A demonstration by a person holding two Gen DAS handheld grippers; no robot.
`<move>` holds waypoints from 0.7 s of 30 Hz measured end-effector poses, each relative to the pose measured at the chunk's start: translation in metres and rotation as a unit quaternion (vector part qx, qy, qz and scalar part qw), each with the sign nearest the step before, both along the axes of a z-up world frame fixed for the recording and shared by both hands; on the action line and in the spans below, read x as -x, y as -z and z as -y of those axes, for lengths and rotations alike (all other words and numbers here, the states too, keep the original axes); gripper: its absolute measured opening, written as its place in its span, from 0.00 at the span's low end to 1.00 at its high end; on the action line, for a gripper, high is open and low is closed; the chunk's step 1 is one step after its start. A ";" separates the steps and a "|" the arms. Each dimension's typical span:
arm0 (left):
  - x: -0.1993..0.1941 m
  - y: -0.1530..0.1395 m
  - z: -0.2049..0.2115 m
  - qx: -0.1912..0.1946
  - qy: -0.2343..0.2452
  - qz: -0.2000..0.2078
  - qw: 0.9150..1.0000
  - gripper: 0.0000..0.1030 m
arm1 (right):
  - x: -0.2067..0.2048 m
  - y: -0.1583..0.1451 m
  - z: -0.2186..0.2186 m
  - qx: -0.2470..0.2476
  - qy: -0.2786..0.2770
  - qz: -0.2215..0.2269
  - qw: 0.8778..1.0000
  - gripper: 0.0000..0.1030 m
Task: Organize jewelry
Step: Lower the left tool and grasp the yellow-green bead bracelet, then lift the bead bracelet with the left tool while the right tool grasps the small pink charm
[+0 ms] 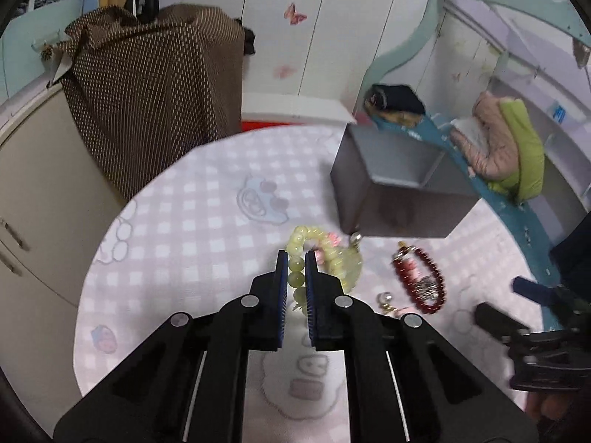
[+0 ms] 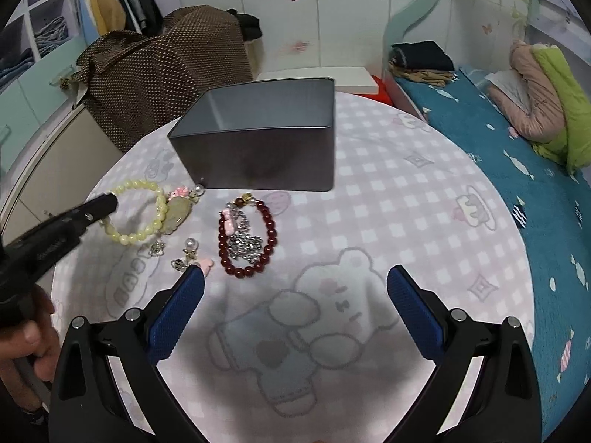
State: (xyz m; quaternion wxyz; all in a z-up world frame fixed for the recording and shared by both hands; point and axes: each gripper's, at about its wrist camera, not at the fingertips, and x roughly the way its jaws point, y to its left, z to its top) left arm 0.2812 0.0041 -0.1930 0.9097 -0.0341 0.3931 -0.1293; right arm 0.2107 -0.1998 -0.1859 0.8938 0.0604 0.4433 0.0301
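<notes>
1. The left gripper [image 1: 296, 264] is pinching the pale green bead bracelet [image 1: 325, 254]. Its two blue pads press on the beads from both sides.
2. In the right wrist view, the left gripper [image 2: 110, 201] comes in from the left edge of the table and its tip sits on the near-left side of the bracelet's [image 2: 142, 217] ring.
3. The bracelet has a pale stone charm and a small pink flower on its right side. Whether the ring is off the cloth or lying on it is hard to tell.
4. The right gripper [image 2: 295, 277] is spread wide, with nothing between its blue pads. It hangs over the near part of the table, above a bear drawn on the cloth.
5. A dark red bead bracelet [image 2: 245, 238] lies flat near the middle of the table, with a shiny silver chain bunched inside its ring.
6. Small charms with a pearl [image 2: 190, 253] lie between the two bracelets, closer to the near edge.
7. A grey metal box [image 2: 266, 140] with its top open stands toward the far edge of the table, just behind both bracelets.
8. The round table [image 2: 424, 192] has a pink and white checked cloth.
9. A hand [image 2: 31, 339] holds the left gripper's handle at the left edge of the right wrist view.
10. A bed with a blue cover [image 2: 517, 170] is beside the table on the right.
</notes>
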 end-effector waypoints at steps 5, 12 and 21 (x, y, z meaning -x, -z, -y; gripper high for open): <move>0.016 -0.012 -0.004 0.013 0.002 0.014 1.000 0.09 | -0.006 0.007 -0.012 -0.004 -0.025 -0.008 1.000 0.72; 0.037 -0.011 -0.014 0.010 0.003 0.008 1.000 0.09 | -0.011 0.015 -0.044 -0.025 -0.103 -0.012 0.994 0.48; 0.046 -0.005 -0.016 0.015 0.006 -0.003 1.000 0.09 | -0.016 0.027 -0.068 -0.009 -0.152 -0.007 0.988 0.34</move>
